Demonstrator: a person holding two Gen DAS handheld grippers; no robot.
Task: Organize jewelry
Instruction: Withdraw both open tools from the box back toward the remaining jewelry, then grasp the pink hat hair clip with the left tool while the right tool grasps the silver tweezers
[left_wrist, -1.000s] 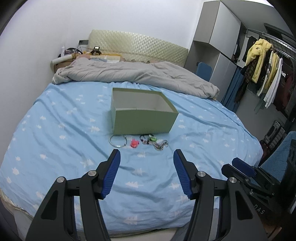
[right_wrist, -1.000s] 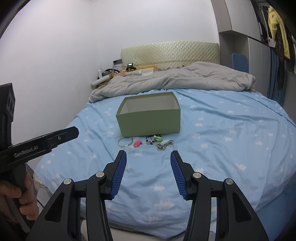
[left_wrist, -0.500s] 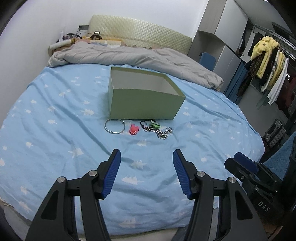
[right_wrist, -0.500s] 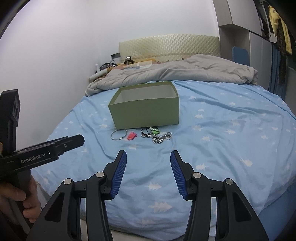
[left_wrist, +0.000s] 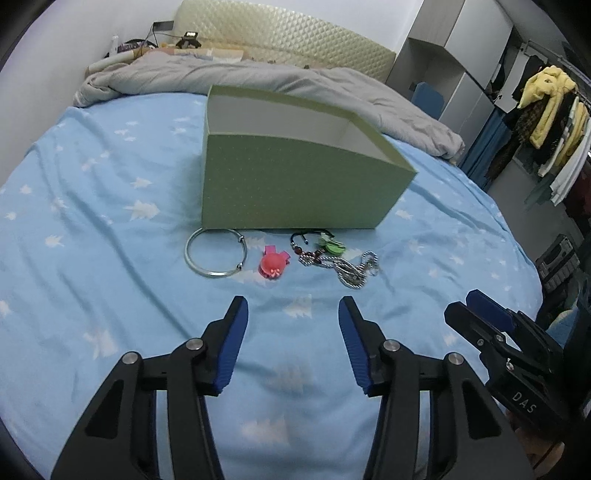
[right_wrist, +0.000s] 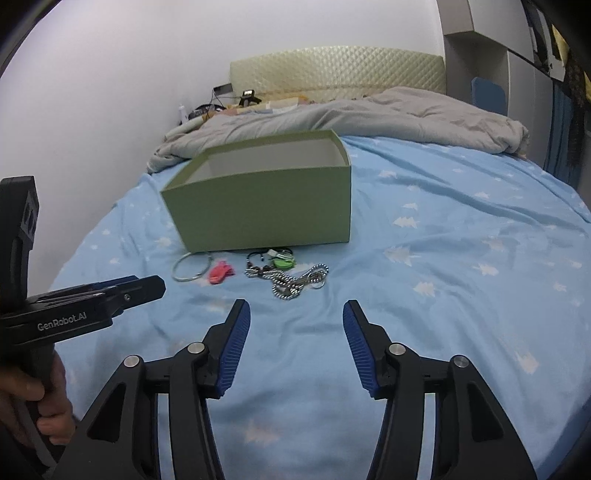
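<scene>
An open pale green box (left_wrist: 295, 184) (right_wrist: 266, 210) stands on the blue bed sheet. Along its near side lies a row of jewelry: a silver bangle (left_wrist: 216, 273), a pink clip (left_wrist: 272, 263) (right_wrist: 220, 272), a dark beaded bracelet (left_wrist: 308, 254), a green piece (left_wrist: 332, 245) (right_wrist: 283, 263) and a silver chain (left_wrist: 352, 271) (right_wrist: 295, 282). My left gripper (left_wrist: 292, 301) hovers just short of the clip, its jaws closing with nothing between them. My right gripper (right_wrist: 295, 303) hovers just short of the chain, its jaws opening and empty.
A rumpled grey duvet (left_wrist: 258, 77) lies behind the box, below a quilted headboard (right_wrist: 336, 66). Clothes hang on a rack (left_wrist: 546, 110) at the right, beside grey cupboards. A person's hand (right_wrist: 37, 398) holds the left gripper's handle. The sheet's near edge lies below the fingers.
Both grippers have come forward and down toward the jewelry, so the box and the pieces look larger. The left jaws have narrowed a little. No piece has moved.
</scene>
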